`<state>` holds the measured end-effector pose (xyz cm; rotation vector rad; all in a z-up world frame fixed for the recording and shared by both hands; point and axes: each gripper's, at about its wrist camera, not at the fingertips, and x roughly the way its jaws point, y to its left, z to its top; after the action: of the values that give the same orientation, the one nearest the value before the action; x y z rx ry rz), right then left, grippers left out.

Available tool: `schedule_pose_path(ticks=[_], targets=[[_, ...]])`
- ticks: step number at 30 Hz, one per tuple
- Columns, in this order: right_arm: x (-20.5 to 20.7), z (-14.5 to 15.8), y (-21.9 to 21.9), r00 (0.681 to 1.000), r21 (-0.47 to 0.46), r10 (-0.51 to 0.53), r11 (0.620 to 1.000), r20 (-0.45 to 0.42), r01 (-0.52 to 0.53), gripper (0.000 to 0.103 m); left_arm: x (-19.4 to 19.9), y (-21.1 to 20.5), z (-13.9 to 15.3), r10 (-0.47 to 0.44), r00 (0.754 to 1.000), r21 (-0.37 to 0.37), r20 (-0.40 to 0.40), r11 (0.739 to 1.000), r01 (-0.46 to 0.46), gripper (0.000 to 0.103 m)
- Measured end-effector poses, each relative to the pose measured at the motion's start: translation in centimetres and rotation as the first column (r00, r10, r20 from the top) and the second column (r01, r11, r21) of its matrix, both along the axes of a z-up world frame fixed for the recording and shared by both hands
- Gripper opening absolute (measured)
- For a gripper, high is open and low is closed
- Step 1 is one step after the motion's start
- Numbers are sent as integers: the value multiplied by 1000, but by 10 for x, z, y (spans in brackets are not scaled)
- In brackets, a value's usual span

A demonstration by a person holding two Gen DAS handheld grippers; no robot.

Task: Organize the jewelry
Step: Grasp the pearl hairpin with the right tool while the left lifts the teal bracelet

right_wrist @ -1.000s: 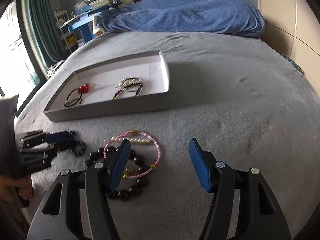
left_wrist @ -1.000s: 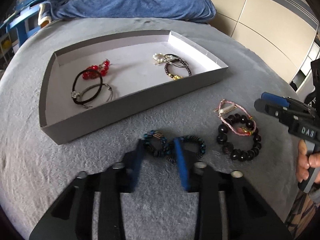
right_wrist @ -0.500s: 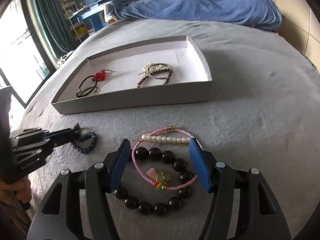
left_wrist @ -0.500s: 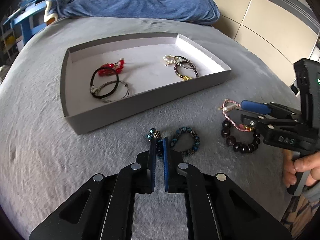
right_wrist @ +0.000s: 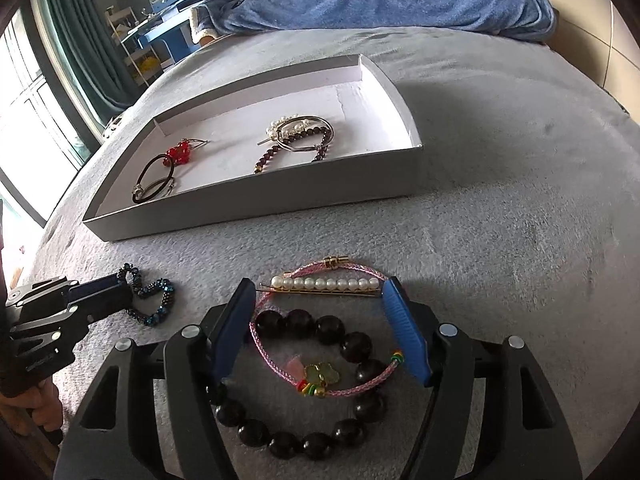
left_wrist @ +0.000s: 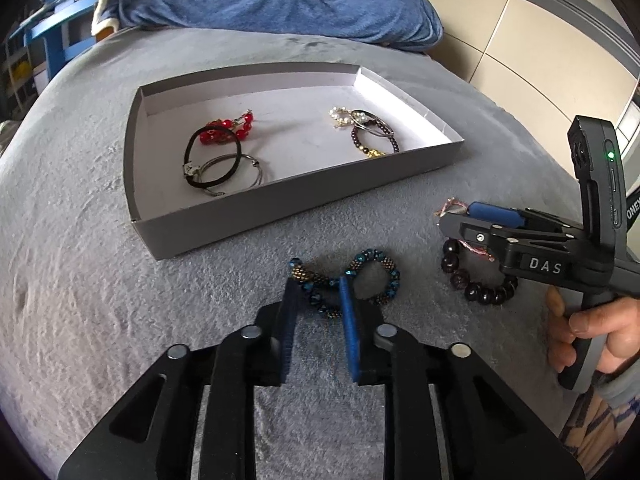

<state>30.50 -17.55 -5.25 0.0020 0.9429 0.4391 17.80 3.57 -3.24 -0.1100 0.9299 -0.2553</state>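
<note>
Grey plush bedspread (left_wrist: 80, 280) underlies everything I am working over, with a blue blanket (left_wrist: 280, 0) bunched at its far end.

Item 1, nearest my left gripper (left_wrist: 318, 292): the blue beaded bracelet (left_wrist: 376, 276), twisted into a figure eight on the spread. My jaws stand parted by a narrow gap, straddling its nearer loop; one blue finger pad (left_wrist: 347, 320) sits at the crossing of the two loops. I cannot tell whether the pads touch the beads.

Item 2, between the fingers of my right gripper (right_wrist: 320, 300): the pink cord bracelet (right_wrist: 280, 356) with its small green charm, lying over the dark round-bead bracelet (right_wrist: 296, 440). The jaws are spread wide, one pad at each side of the pink loop, nothing clamped.

Item 3, just past my right fingertips: the pearl bar pin (right_wrist: 324, 283), lying crosswise against the far arc of the pink cord.

Item 4, ahead of both tools: the grey tray (left_wrist: 280, 208), white inside. On the side to the left of my left tool: a black cord bracelet (left_wrist: 190, 152), a thin silver bangle (left_wrist: 256, 168) overlapping it, and a red bead bracelet (left_wrist: 240, 128) behind. Toward the right-hand side: a heap of pearl, silver-ring and dark-bead pieces (left_wrist: 364, 128), touching one another.
</note>
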Motion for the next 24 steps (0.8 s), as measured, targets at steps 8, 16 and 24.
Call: schedule_pose_path(ticks=[8,16,24], targets=[[-4,3,2,999,7,31,999,19,-32,48,-1,-3,1,-4,1000,0,0,1000,4,31],[-3,7,-2,1000,60,22,998,5,-22,72,-1,-1,1,5,1000,-2,-6,1000,-5,36],[-3,6,15,998,2,62,998,31,-62,79,-1,5,3,19,1000,-7,-4,1000,-19,37]])
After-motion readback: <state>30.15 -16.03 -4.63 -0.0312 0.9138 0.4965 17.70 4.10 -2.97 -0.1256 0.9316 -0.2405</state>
